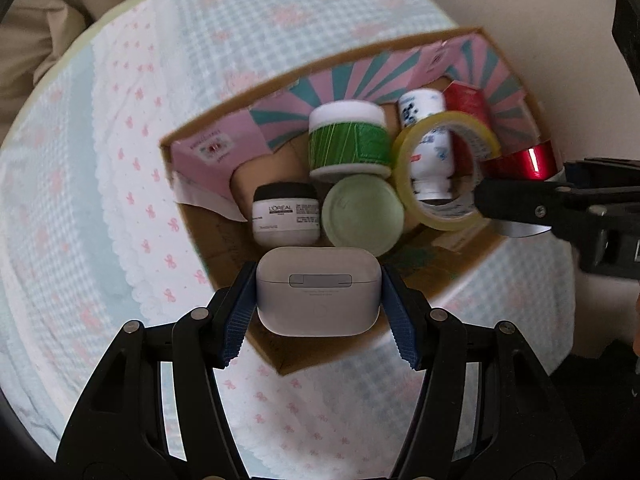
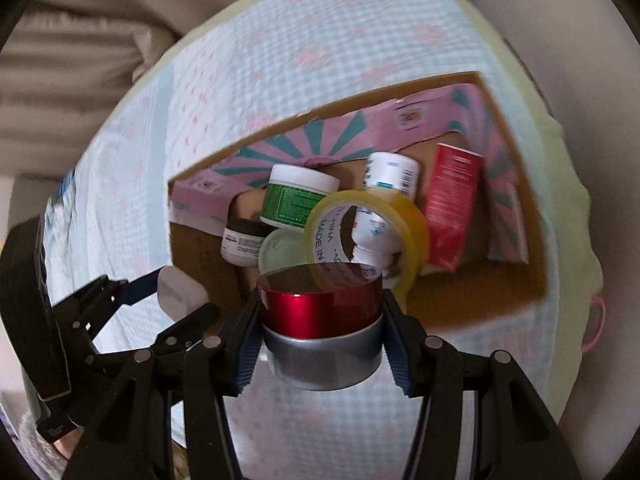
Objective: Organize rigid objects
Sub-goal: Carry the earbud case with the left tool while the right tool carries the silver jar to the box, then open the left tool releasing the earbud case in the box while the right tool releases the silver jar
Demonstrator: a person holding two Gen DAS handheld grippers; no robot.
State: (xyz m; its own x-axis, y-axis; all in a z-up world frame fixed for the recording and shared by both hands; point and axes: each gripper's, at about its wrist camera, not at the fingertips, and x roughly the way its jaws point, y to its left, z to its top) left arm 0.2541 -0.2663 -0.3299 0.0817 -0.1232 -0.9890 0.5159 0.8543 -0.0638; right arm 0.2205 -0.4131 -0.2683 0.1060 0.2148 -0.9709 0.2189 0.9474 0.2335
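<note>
My left gripper (image 1: 318, 292) is shut on a white earbud case (image 1: 318, 292) and holds it over the near edge of an open cardboard box (image 1: 460, 268). My right gripper (image 2: 320, 316) is shut on a jar with a red lid and silver base (image 2: 320, 308), at the box's near edge (image 2: 480, 300). The jar also shows in the left wrist view (image 1: 524, 164). In the box lie a green-labelled tub (image 1: 348, 140), a L'Oreal jar (image 1: 286, 218), a pale green round lid (image 1: 362, 214), a roll of clear tape (image 1: 444, 172), a white bottle (image 1: 428, 144) and a red packet (image 2: 450, 204).
The box sits on a bed with a blue checked, pink-bowed cover (image 1: 120, 200). Pink and teal flaps (image 1: 360, 76) line the box's inner walls. A beige wall (image 1: 540, 8) is behind the box. My left gripper shows at the left of the right wrist view (image 2: 176, 292).
</note>
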